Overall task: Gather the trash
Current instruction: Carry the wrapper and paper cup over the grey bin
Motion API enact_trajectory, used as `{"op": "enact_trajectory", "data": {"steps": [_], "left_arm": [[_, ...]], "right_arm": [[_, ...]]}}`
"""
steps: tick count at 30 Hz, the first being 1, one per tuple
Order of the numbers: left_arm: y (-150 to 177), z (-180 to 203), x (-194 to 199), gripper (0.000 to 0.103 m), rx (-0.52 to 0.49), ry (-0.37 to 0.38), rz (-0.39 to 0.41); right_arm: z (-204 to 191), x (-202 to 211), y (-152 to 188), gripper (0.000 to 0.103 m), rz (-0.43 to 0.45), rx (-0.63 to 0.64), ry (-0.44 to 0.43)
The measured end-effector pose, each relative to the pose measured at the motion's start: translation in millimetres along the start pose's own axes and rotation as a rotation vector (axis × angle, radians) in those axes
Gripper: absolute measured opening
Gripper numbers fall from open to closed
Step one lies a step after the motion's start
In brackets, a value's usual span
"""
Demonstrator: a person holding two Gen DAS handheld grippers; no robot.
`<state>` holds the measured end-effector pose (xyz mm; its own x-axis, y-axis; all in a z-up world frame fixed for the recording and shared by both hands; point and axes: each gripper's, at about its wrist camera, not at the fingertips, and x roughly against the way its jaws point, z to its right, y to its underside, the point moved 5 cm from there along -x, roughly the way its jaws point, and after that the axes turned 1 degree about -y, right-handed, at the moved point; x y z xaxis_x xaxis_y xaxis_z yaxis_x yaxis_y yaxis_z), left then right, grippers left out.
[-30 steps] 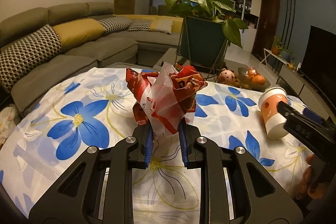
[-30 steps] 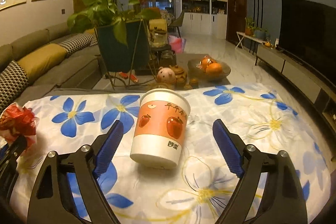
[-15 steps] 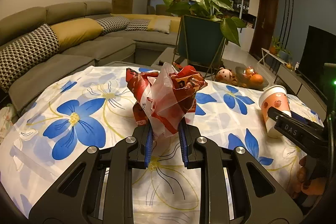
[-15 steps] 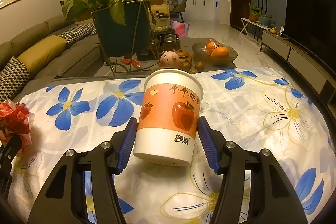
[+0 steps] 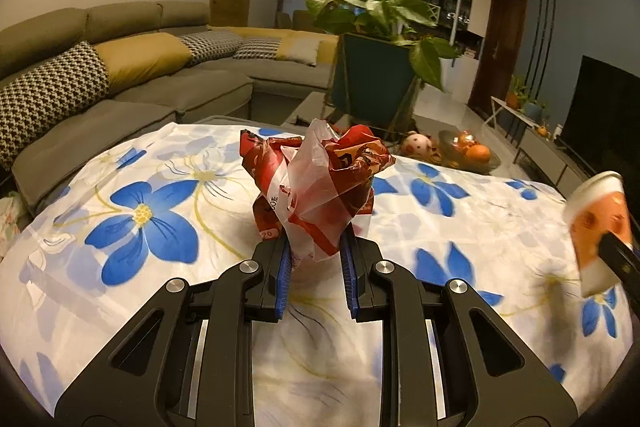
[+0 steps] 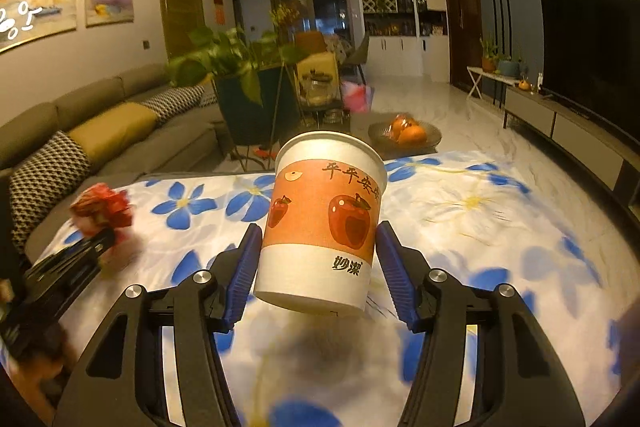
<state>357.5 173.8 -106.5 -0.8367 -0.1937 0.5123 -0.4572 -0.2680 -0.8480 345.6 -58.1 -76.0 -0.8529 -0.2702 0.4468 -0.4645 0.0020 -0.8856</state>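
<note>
We hold trash in both tongs above a flowered cloth (image 5: 460,227). Our left gripper (image 5: 314,259) pinches a crumpled red wrapper (image 5: 316,183), which rises toward twelve o'clock from its blue pads (image 5: 282,279). Our right gripper (image 6: 320,267) clamps a paper cup (image 6: 324,223) by its lower sides, long axis tipped slightly from upright, base clear of the cloth with a shadow beneath. The cup sits at three o'clock from the wrapper. We see no bin, so we judge the carry comes next.
</note>
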Motion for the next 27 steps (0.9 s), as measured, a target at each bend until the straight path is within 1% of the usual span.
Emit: {"op": "enact_trajectory", "data": {"steps": [3,5,7,11,15,19,23,27], "left_arm": [[2,17,17,0.021,-0.008,0.048,0.001],[4,32,32,0.021,-0.033,0.075,0.008],[8,48,47,0.021,-0.056,0.106,0.020],[18,93,84,0.021,-0.116,0.192,0.039],[28,131,113,0.021,-0.168,0.267,0.057],[40,173,137,0.021,-0.213,0.345,0.058],[54,217,163,0.021,-0.261,0.434,0.063],[64,251,181,0.021,-0.300,0.514,0.067]], "right_arm": [[11,32,4,0.057,0.030,-0.014,-0.011],[20,52,9,0.057,0.052,-0.027,-0.013],[27,70,12,0.057,0.071,-0.029,-0.003],[47,109,20,0.057,0.113,-0.024,0.036],[69,143,27,0.058,0.154,0.002,0.110],[95,173,33,0.058,0.191,-0.008,0.182],[122,193,34,0.058,0.222,-0.025,0.250],[151,212,37,0.058,0.245,-0.039,0.334]]}}
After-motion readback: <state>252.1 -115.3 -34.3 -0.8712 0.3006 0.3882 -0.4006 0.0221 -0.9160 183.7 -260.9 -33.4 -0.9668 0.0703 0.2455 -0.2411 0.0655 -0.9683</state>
